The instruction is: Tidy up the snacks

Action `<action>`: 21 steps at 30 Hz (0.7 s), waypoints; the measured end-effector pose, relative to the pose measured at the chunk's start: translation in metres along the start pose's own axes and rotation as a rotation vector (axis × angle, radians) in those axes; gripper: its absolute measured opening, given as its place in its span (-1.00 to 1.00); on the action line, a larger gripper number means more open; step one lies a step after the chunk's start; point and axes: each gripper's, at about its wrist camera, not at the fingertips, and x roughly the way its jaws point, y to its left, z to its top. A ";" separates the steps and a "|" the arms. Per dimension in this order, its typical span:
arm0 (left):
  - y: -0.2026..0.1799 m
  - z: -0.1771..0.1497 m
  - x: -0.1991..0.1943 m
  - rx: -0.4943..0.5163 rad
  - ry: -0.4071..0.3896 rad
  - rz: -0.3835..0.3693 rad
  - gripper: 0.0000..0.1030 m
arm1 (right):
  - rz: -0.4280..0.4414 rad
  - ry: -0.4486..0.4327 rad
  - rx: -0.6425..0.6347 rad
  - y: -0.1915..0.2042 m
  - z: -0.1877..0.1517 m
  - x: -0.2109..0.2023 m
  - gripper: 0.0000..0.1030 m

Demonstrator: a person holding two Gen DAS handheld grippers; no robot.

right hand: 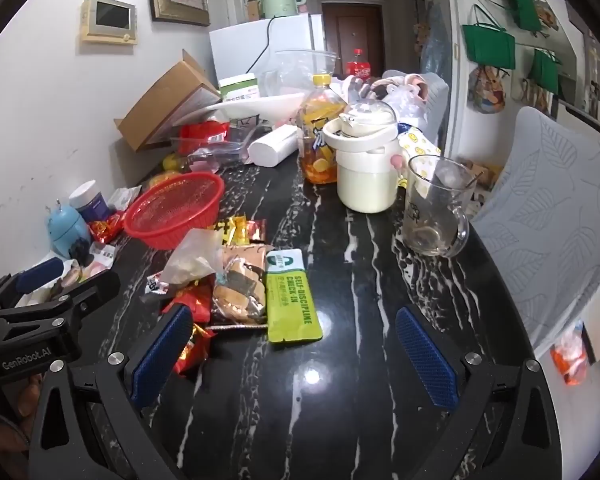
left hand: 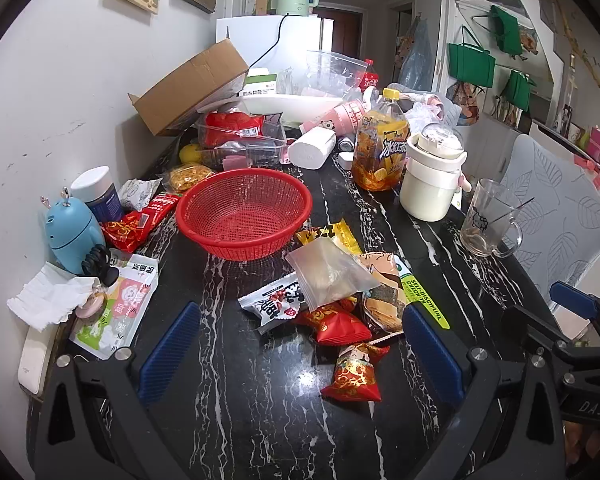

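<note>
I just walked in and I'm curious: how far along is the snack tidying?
Nothing looks done: the red basket is empty. Nothing is in hand either; the left gripper and right gripper hover open above the table. Left to do: the whole heap of snack packets beside the basket.

Black-framed tool [left hand: 300,344] with ribbed blue pads, silver screws.

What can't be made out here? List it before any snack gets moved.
- Left wrist view: the lower snacks in the heap, covered by the clear plastic zip bag.
- Right wrist view: the floor of the red plastic mesh basket, hidden by its near wall.
- Both views: small print on the lime-green flat sachet, too fine to read.
</note>
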 end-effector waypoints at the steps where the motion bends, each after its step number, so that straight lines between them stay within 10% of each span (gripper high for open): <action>1: 0.000 0.000 0.000 0.001 0.001 0.000 0.99 | 0.001 0.001 0.000 0.000 0.000 0.000 1.00; 21: -0.002 -0.002 -0.001 0.003 0.012 -0.021 0.99 | 0.001 0.005 -0.002 0.000 -0.002 0.001 1.00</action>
